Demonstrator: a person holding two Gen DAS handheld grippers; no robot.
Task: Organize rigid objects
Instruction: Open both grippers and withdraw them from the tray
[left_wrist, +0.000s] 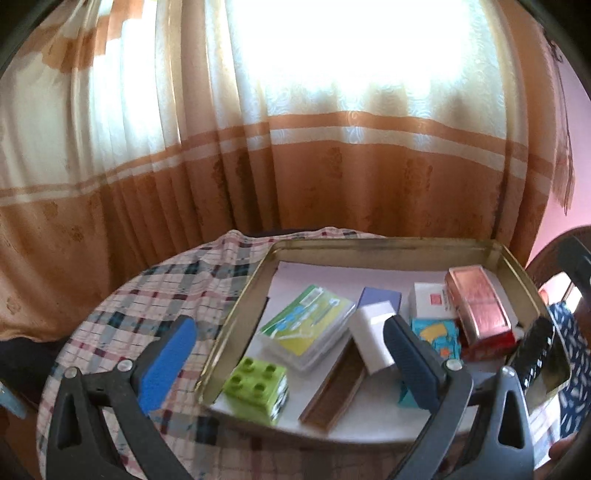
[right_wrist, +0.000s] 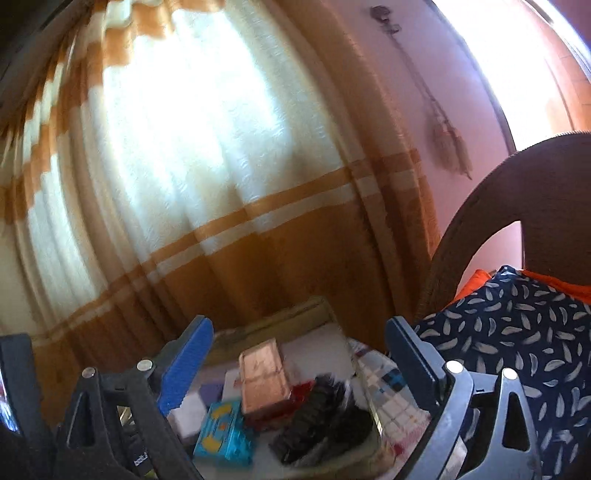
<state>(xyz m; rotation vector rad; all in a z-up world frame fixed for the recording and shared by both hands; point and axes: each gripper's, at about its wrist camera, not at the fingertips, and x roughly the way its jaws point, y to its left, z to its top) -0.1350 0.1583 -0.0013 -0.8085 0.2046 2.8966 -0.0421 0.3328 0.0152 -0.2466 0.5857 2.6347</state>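
a cream and orange striped curtain (left_wrist: 295, 147) hangs behind a round table under a plaid cloth (left_wrist: 147, 295), and on the cloth sits a gold metal tray (left_wrist: 236, 306). from the left wrist, the left gripper (left_wrist: 291, 354) hangs over the tray's near edge with its jaws spread wide and nothing between the pads; its right finger stands in front of a white block (left_wrist: 373, 332) and a teal packet (left_wrist: 439, 336). the tray also holds a green toy brick (left_wrist: 258, 384), a clear card case (left_wrist: 310, 325), a flat brown box (left_wrist: 336, 384), a copper-lidded tin (left_wrist: 476, 299) and a black comb (left_wrist: 532, 350) at its right wall. from the right wrist, blurred, the right gripper (right_wrist: 299, 362) also stands open and empty above the same tray (right_wrist: 291, 317), with the tin (right_wrist: 262, 373), the teal packet (right_wrist: 225, 435) and the comb (right_wrist: 317, 417) below it. a wicker chair (right_wrist: 498, 206) with a dark leaf-print cushion (right_wrist: 517, 332) crowds the right side.
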